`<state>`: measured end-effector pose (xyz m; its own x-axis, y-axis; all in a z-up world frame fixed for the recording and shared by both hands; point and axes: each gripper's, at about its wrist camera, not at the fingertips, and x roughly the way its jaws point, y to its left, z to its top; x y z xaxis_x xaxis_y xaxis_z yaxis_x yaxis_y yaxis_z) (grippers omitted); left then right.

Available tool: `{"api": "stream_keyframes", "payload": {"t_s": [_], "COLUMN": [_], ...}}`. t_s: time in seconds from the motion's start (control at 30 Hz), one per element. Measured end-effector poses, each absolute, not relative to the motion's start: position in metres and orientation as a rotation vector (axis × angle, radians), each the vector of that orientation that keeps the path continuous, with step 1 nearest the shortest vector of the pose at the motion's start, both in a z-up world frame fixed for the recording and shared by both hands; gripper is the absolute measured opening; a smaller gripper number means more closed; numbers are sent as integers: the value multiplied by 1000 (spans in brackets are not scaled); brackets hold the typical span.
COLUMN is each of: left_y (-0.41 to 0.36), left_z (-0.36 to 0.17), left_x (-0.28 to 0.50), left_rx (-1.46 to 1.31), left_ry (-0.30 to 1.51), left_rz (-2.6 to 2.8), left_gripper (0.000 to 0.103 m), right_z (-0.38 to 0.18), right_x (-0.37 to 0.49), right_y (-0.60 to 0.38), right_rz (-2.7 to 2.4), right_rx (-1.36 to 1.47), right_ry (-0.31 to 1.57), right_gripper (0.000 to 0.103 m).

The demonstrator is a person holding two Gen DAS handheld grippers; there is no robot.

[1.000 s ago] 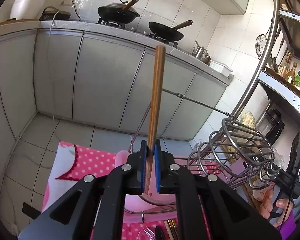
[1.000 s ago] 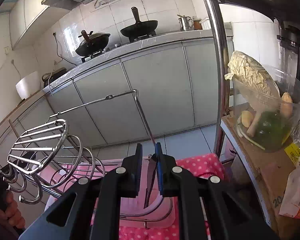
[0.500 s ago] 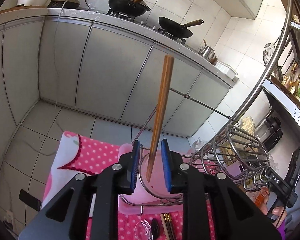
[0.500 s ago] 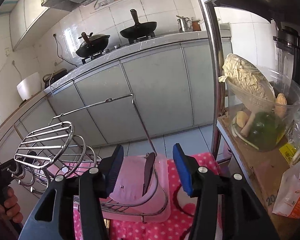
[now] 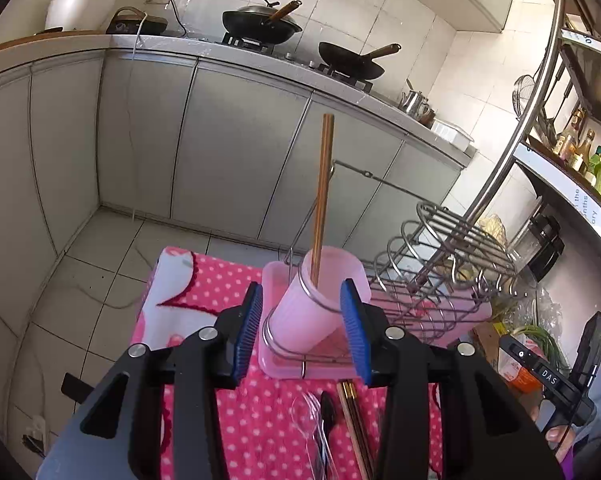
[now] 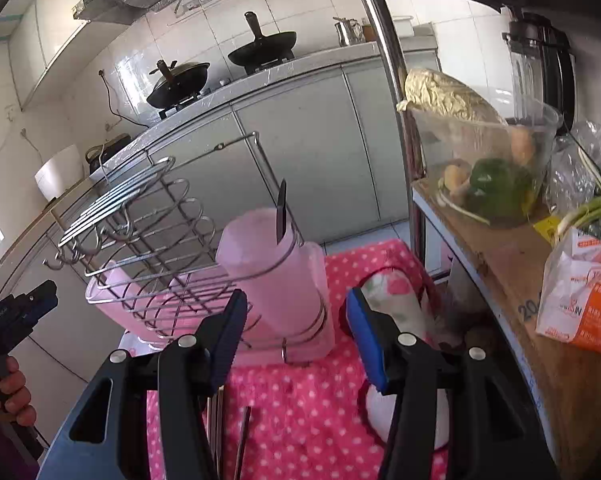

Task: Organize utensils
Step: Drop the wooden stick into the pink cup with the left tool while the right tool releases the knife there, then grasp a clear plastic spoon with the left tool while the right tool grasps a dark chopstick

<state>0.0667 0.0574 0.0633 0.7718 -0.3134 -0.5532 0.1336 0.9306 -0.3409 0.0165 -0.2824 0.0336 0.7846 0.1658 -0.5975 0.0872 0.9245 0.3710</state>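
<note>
A pink cup (image 5: pixel 300 320) sits in the ring of a wire rack (image 5: pixel 440 248) on a pink tray (image 5: pixel 272 364). A pair of wooden chopsticks (image 5: pixel 323 192) stands upright in the cup. My left gripper (image 5: pixel 301 292) is just short of the cup; its jaws are opening and the pads press on nothing. In the right wrist view the same cup (image 6: pixel 276 276) holds a black utensil handle (image 6: pixel 281 212). My right gripper (image 6: pixel 296 300) stands open in front of it, holding nothing. More chopsticks (image 5: pixel 354 420), a black spoon (image 5: pixel 327 416) and a clear spoon (image 5: pixel 306 412) lie on the cloth.
A pink dotted cloth (image 6: pixel 320 392) covers the table. A shelf (image 6: pixel 512 264) on the right carries a clear bowl of vegetables (image 6: pixel 488 168) and an orange-and-white bag (image 6: pixel 580 300). A steel pole (image 6: pixel 396 80) rises beside it. Grey cabinets and woks (image 5: pixel 260 24) stand behind.
Both grippers have opened and drawn back from the cup. The chopsticks and the black utensil were let go and now stand in the cup on their own.
</note>
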Motion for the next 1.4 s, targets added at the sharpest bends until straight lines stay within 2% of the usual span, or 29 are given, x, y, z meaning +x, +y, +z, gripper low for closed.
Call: {"api": "stream_keyframes", "payload": {"t_s": [0.13,0.37,0.4,0.47,0.67,0.8,0.9,0.93,1.03,1.4], "left_y": [55,44,41,35,15,5,1,0,1,56], "left_z": [42,-15,-26,-42,-77,-89,-95,-95,-92,-69], "left_x": [47,40,41,47,67,79,85,86,85,65], "left_rx": [-283,-332,-340,-346,-336,-295,-300,-306,-317,-238], "left_ry": [730,939,986,1064,1234,1282,1302,1302,1288,1231], "left_rz": [-253,-315,-330,-344,-360,-337,-331,-333,-338,-191], "left_gripper": [41,40,39,31,28,25,16,8,2,2], "right_z": [16,-18,-24,-33,-53,-62,-65,-66,-67,-76], "right_x": [4,-1,0,1,11,17,20,21,22,39], "right_y": [-272,-244,-240,-236,-231,-228,-226,-226,-225,-209], "right_rz": [73,154,171,197,234,246,252,255,262,271], "right_rx": [415,414,420,434,467,471,470,471,477,479], "right_ry": [737,884,914,955,1039,1072,1084,1087,1099,1180], "right_gripper": [50,33,28,25,21,21,21,21,20,16]}}
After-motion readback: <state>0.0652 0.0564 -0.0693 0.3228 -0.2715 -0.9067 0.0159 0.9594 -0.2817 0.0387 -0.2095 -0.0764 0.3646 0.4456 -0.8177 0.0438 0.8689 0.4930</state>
